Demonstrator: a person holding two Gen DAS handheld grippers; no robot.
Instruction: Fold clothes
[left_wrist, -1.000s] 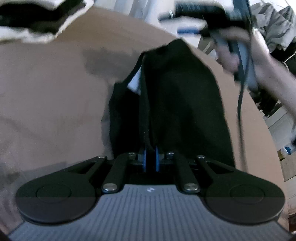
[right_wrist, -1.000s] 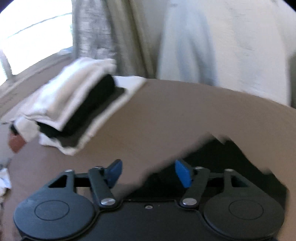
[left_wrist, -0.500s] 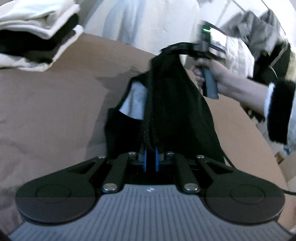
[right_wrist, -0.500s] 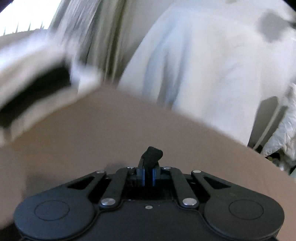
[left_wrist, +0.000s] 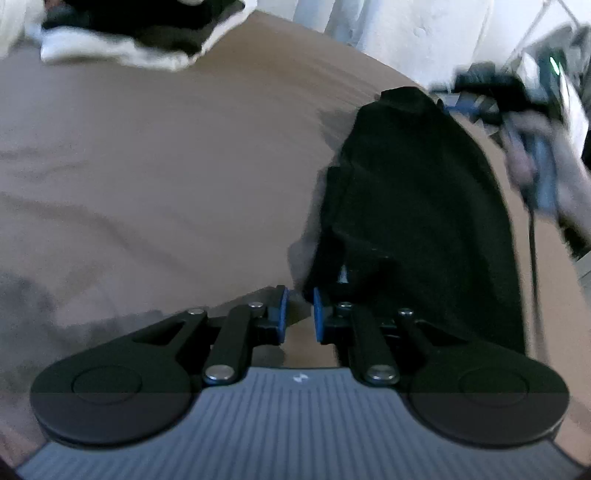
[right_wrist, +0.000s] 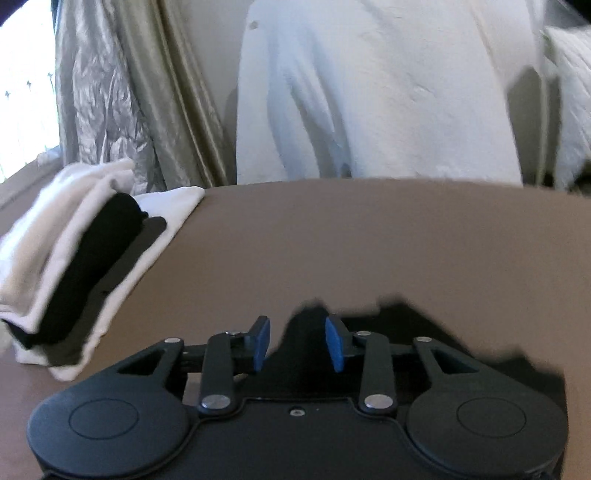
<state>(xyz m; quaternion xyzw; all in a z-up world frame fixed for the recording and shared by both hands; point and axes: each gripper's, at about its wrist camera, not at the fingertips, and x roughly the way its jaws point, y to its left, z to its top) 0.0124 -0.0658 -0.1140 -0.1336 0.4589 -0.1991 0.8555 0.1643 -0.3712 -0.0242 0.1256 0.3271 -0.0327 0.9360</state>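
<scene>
Your left tongs (left_wrist: 298, 314) and right tongs (right_wrist: 297, 343) are both opening, empty, releasing the black garment (left_wrist: 417, 206) at two o'clock to lie folded.

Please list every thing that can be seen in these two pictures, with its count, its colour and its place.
black garment: one, black, lying on the brown surface, to the right in the left wrist view
brown surface: one, brown, under everything
folded pile: one stack, white and black layers, far left of the surface
curtain: one, shiny grey-beige, behind the pile
white cloth: one, white, hanging behind the surface
left tool: one, black with blue pads, jaws opening, nothing between them
right tool: one, black with blue pads, jaws opening, over the garment's edge
hand: one, blurred, holding the right tool
</scene>
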